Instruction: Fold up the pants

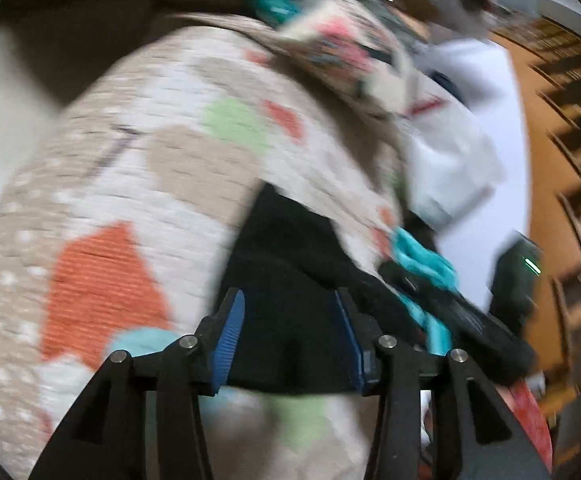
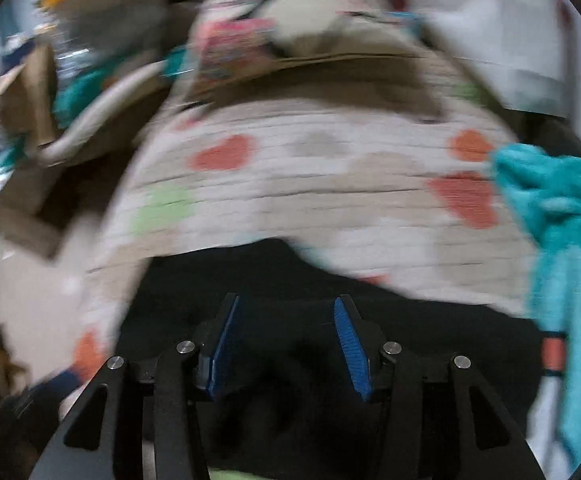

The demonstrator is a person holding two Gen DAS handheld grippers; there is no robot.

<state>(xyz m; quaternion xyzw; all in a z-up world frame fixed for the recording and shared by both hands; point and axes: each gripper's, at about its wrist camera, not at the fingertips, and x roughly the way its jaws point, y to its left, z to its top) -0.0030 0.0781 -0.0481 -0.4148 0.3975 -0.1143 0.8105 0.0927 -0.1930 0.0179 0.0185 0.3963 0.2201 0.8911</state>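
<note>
On the patterned bedspread (image 1: pixel 138 168), black pants (image 1: pixel 290 248) lie as a dark mass directly ahead of both grippers. Both views blurred by motion.

Left gripper (image 1: pixel 290 324): jaws apart, blue pads clear of each other. Black fabric lies under and between the fingers, but the pads do not appear to press on it. Right gripper (image 2: pixel 286 328): jaws likewise apart, black cloth spread below and between them, no pinch visible.

Step in hand, as judged: between grasps. Both grippers stand open over the pants, so either a fold has just been laid down or a new hold is being lined up; the frames do not settle which. Progress on the fold cannot be rated.

Next move calls for: find an edge or corner of the pants, lower each set of fingers onto it, close on one layer group only, avoid catching the bedspread underneath.

Hard to make out:
- Pants outline: waistband, legs and hems indistinguishable; fabric reads as flat black, no seams.
- How many layers are stacked: unknown.
- Near edge of the pants hidden behind gripper bodies in both views.
- Turquoise fuzzy cloth (image 2: pixel 562 240) beside the pants at right; whether it touches or overlaps them is unclear.
- Clutter at the far end of the bed too smeared to identify.
</note>
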